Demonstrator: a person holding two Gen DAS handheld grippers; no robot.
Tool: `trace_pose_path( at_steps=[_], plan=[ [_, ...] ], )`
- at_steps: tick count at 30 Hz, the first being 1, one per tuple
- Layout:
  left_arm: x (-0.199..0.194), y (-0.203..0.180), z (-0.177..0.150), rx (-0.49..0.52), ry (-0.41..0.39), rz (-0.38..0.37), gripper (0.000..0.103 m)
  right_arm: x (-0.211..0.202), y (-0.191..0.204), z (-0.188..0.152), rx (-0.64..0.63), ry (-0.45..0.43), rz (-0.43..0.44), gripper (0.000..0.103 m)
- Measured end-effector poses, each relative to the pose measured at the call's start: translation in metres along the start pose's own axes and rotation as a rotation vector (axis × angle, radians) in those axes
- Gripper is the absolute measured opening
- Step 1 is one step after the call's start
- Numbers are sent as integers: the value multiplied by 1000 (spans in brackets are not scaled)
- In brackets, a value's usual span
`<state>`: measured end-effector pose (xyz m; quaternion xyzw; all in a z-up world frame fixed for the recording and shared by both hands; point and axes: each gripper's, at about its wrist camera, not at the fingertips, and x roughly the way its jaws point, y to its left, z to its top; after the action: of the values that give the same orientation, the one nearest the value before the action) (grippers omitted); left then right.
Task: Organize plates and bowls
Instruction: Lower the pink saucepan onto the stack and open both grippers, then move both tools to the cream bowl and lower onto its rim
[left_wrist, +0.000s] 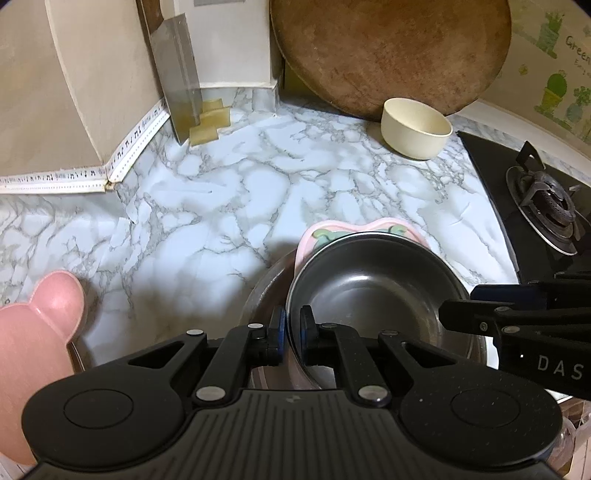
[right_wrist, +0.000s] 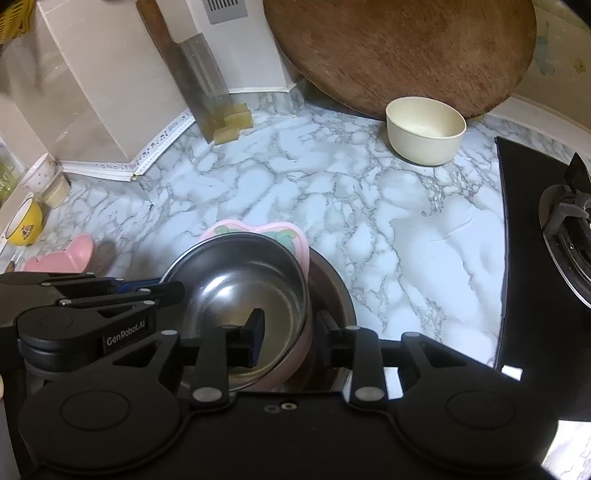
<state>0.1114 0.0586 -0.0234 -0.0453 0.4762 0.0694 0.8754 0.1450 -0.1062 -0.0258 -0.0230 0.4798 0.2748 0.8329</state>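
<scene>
steel bowl (left_wrist: 373, 284) sits tilted at the near middle of the marble table (left_wrist: 229, 192), nested on a pink flower-edged plate (left_wrist: 354, 226), which itself rests in a larger steel bowl (left_wrist: 264, 291) beneath. stack is directly ahead of both tools, close in.

left tool (left_wrist: 291, 326): jaws closed on the steel bowl's near-left rim, one pad outside the wall, one inside. right tool (right_wrist: 286, 334): jaws parted, straddling the bowl's near-right rim; left finger (right_wrist: 255, 328) hangs inside the bowl, the other outside by the pink plate's edge. neither pad looks pressed to the metal, so right is not gripping.

key relation: the two tools hold opposite sides of the same rim, left nearer and carrying it. bowl is round, no long axis; tilt runs up toward the far side.

judgement: left alone controls the bowl now; any lift or settling turns on that rim pinch, and a thin steel rim could pivot in it.

elsewhere: cream bowl (right_wrist: 424, 129) far right against a round wooden board (right_wrist: 399, 51); pink bunny-eared dish (left_wrist: 33, 325) near left; yellow bowl (right_wrist: 26, 223) at far left; gas burner (left_wrist: 546, 206) right.
</scene>
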Motion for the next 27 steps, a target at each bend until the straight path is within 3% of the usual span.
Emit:
trace_pose_path(
  at_steps=[22, 24, 26, 27],
  plan=[
    [-38, -25, 36, 99, -111, -63, 10, -51, -9, 21, -30, -118, 19, 52],
    [-38, -27, 42, 101, -118, -71, 17, -54, -11, 24, -29, -132, 13, 55],
    [-39, -29, 48, 95, -134, -77, 45, -57, -14, 28, -27, -148, 9, 57],
    [-39, -29, 51, 90, -146, -75, 53, -58, -16, 30, -27, -154, 8, 59]
  ],
)
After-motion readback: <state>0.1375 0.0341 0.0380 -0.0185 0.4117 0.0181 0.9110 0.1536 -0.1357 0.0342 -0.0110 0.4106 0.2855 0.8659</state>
